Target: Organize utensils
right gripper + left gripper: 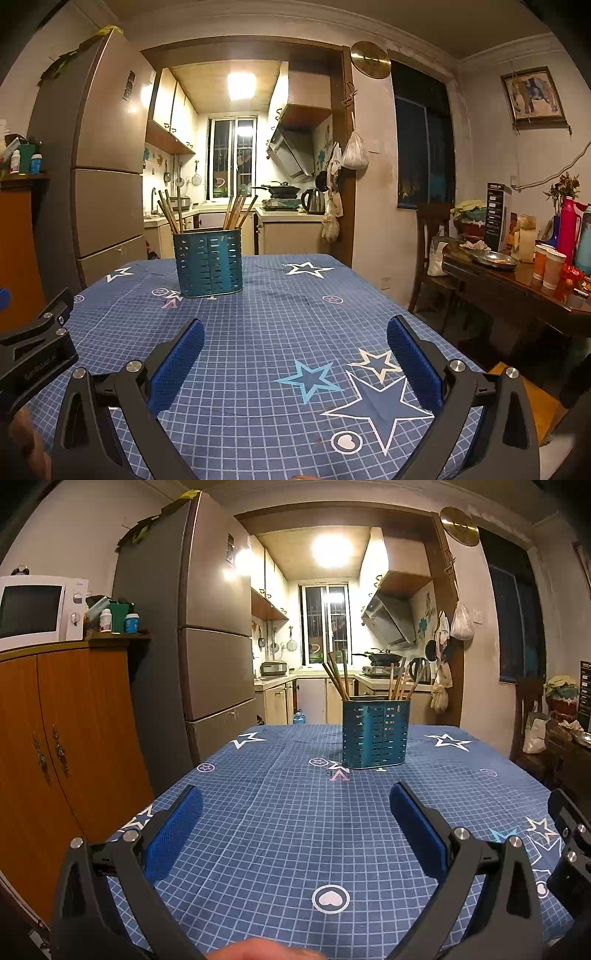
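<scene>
A teal slotted utensil holder (375, 733) (208, 262) stands upright on the far part of the blue checked tablecloth (288, 823) (280, 332). Several wooden chopsticks (338, 679) (170, 212) stick up from its two compartments. My left gripper (295, 812) hovers open over the near cloth, blue pads wide apart, nothing between them. My right gripper (295, 343) is likewise open and empty, further right on the table. Each gripper's black frame shows at the edge of the other's view.
A wooden cabinet (55, 746) with a microwave (37, 607) and a tall fridge (207, 627) stand left of the table. A dark side table (524, 288) with cups, a bowl and flasks stands to the right, a chair (432, 251) beside it. A kitchen lies beyond.
</scene>
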